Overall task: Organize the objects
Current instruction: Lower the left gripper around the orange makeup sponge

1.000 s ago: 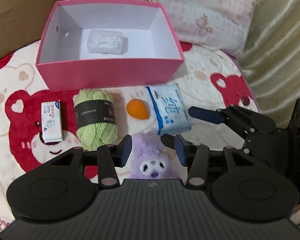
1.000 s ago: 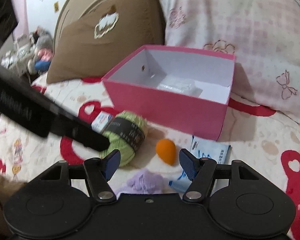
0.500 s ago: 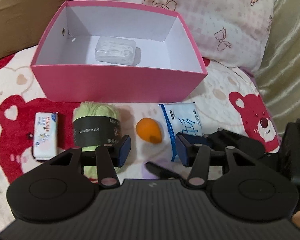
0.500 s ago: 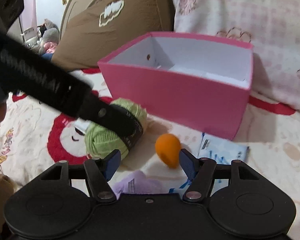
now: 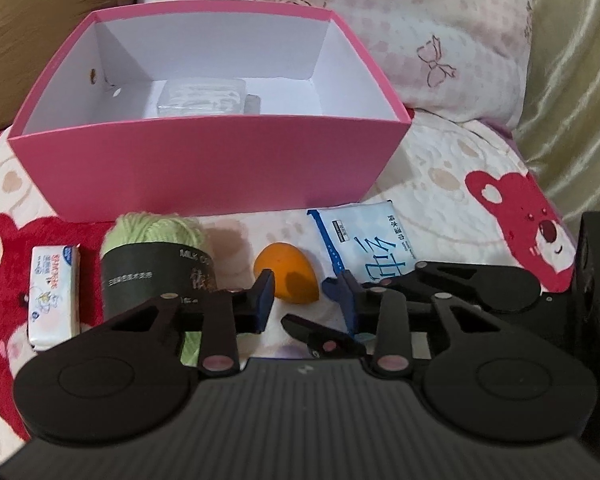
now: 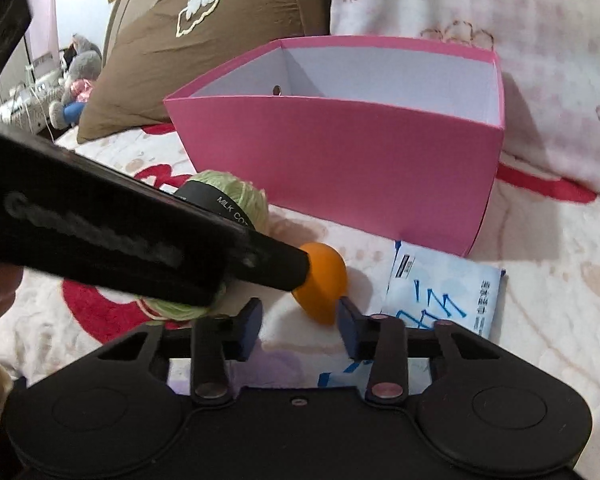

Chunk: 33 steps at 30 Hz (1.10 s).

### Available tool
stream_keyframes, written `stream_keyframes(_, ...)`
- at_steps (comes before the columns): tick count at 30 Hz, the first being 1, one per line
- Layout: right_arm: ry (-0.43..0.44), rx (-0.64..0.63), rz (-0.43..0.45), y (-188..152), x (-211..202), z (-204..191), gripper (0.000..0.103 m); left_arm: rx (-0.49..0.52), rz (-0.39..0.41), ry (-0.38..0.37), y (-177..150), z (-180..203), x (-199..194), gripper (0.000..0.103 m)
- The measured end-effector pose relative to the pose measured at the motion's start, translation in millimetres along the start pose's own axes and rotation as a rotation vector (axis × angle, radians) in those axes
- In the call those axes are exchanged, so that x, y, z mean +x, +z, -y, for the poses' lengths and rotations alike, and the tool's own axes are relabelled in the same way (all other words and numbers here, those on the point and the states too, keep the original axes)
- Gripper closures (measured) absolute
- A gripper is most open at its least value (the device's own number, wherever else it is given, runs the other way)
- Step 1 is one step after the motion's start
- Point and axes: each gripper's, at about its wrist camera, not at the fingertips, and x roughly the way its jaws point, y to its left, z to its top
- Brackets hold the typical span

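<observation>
Clearly, "MILK CO" is readable on the black band of the green yarn ball. Behind it stands the pink box on the bed. The orange sponge lies between the closing, not yet touching jaws of the left hand-held gripper; the right hand-held gripper closes too, grasping nothing.

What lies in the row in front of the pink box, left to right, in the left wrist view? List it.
small white packet → green yarn ball → orange sponge → blue-and-white wipes pack
</observation>
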Motion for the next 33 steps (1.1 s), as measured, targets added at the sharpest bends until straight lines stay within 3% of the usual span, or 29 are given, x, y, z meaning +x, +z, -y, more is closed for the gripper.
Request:
stream_keyframes(2, -0.014, -0.017, -0.01, 0.9, 4.2, -1.8, 0.076, -0.004, 0.002, 0.004, -0.5, 1.6, 6.5, 0.072)
stream_keyframes(7, -0.054, -0.042, -0.017, -2.1, 8.2, -3.3, 0.077, -0.034, 0.001, 0.012, -2.7, 4.7, 17.7, 0.074)
stream_keyframes(20, -0.089, -0.014, -0.016, 1.6, 18.5, 1.2, 0.063, -0.093, -0.003, 0.032, 8.6, -1.3, 38.9, 0.074)
stream_keyframes(29, -0.105, 0.026, 0.032, 3.7, 21.8, 12.5, 0.061, -0.116, -0.01, 0.062, 23.6, -5.4, 49.6, 0.074)
stream_keyframes(33, -0.112, 0.02, 0.043, 6.2, 19.7, 13.9, 0.057, -0.15, -0.045, 0.03, 21.0, -10.1, 57.0, 0.071)
